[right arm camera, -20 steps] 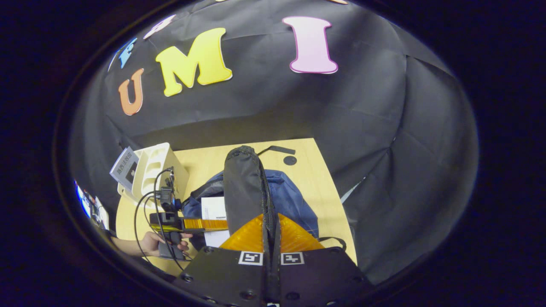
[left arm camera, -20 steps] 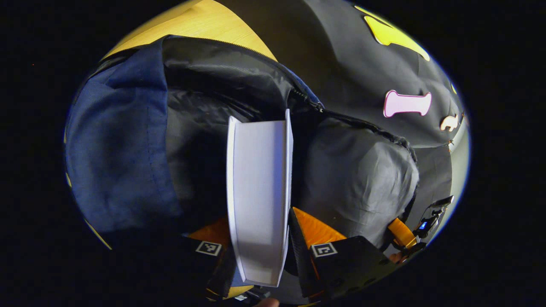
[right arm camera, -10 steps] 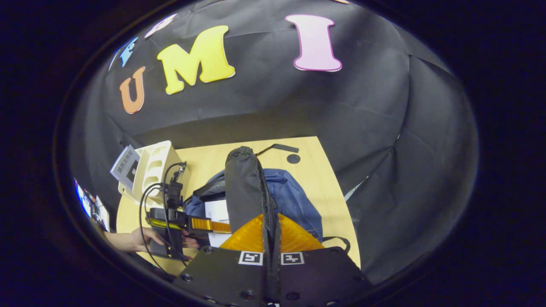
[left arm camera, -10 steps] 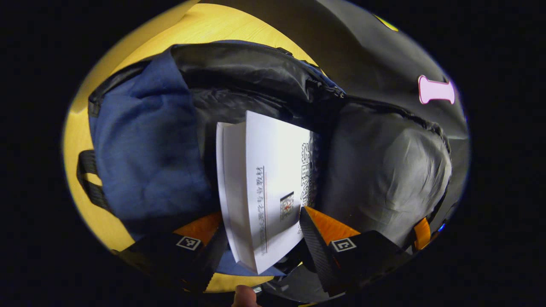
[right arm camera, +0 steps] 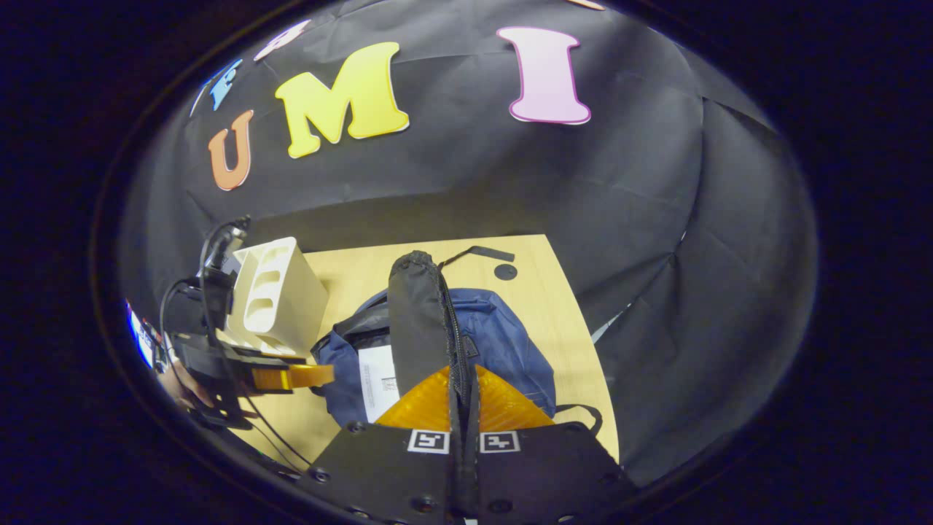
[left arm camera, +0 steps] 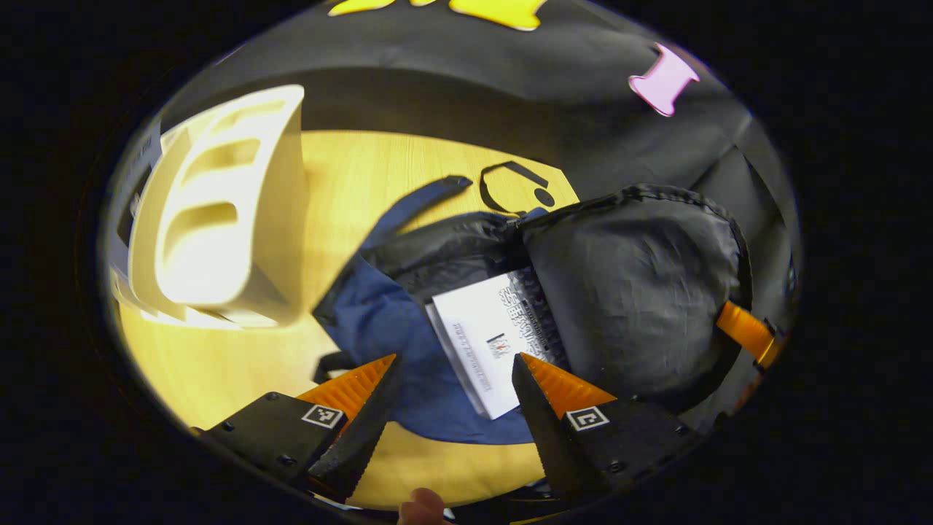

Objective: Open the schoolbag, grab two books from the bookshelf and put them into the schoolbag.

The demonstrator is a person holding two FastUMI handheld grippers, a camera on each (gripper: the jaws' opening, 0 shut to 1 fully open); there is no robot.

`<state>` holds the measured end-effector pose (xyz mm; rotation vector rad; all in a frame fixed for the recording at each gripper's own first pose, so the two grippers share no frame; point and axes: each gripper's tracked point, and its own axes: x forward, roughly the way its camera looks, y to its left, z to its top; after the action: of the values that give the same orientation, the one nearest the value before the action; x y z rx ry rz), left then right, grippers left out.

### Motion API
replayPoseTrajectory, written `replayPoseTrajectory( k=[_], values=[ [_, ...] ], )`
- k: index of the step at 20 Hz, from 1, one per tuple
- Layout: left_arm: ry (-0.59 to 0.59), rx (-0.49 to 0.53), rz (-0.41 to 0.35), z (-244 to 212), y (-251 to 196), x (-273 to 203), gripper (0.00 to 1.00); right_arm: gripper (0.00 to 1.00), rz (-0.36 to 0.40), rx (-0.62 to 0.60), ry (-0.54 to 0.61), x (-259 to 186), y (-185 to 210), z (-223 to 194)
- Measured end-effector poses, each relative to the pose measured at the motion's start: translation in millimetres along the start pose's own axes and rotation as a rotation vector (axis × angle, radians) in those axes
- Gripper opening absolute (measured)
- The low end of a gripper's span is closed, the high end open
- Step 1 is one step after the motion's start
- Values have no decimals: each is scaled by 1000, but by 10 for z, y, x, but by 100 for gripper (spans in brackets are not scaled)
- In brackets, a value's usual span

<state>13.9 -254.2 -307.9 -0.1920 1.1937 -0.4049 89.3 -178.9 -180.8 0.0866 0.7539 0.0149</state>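
Note:
The blue schoolbag (left arm camera: 379,321) lies open on the wooden table (left arm camera: 350,175). A white book (left arm camera: 485,343) rests in its mouth, partly under the raised black-lined flap (left arm camera: 634,270). My left gripper (left arm camera: 452,372) hovers open just short of the book, nothing between its fingers. My right gripper (right arm camera: 463,386) is shut on the flap (right arm camera: 419,313) and holds it up over the bag (right arm camera: 510,343). The book (right arm camera: 377,379) shows beside the flap, with the left gripper (right arm camera: 291,377) to its left. The cream bookshelf (left arm camera: 219,219) stands left of the bag.
A grey book edge (left arm camera: 138,157) peeks out behind the bookshelf (right arm camera: 280,299). A black strap (left arm camera: 510,171) and a small round black disc (left arm camera: 543,197) lie on the table behind the bag. The booth's black cloth wall closes in the back and right sides.
My left gripper has let go of the book, which now lies in the bag, and has drawn back and away toward the shelf side. The right gripper keeps holding the flap up.

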Motion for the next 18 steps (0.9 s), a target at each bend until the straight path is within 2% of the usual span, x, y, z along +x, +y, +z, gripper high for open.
replayPoseTrajectory(
  k=[1, 2, 3, 7, 11, 13, 18],
  values=[
    [-23, 25, 21, 46, 46, -162, 95, 1, 3, 0, -1, -13, 29, -15],
    [-45, 49, 46, 87, 123, -300, 100, 1, 4, -3, 0, -17, 65, -30],
    [-75, 69, 75, 133, 215, -437, 95, 1, 2, -8, -2, -19, 83, -42],
    [-231, 108, 189, 439, 681, -1182, 95, 1, -5, -4, -3, -34, 110, -65],
    [-383, 119, 352, 754, 1444, -1938, 94, 1, -16, 6, -9, -59, 126, -58],
    [-405, 97, 385, 850, 1676, -2180, 94, 1, -22, 9, -10, -67, 151, -64],
    [-392, 13, 384, 1120, 2271, -2480, 95, 1, -21, 3, -6, -55, 288, -72]
  ],
)
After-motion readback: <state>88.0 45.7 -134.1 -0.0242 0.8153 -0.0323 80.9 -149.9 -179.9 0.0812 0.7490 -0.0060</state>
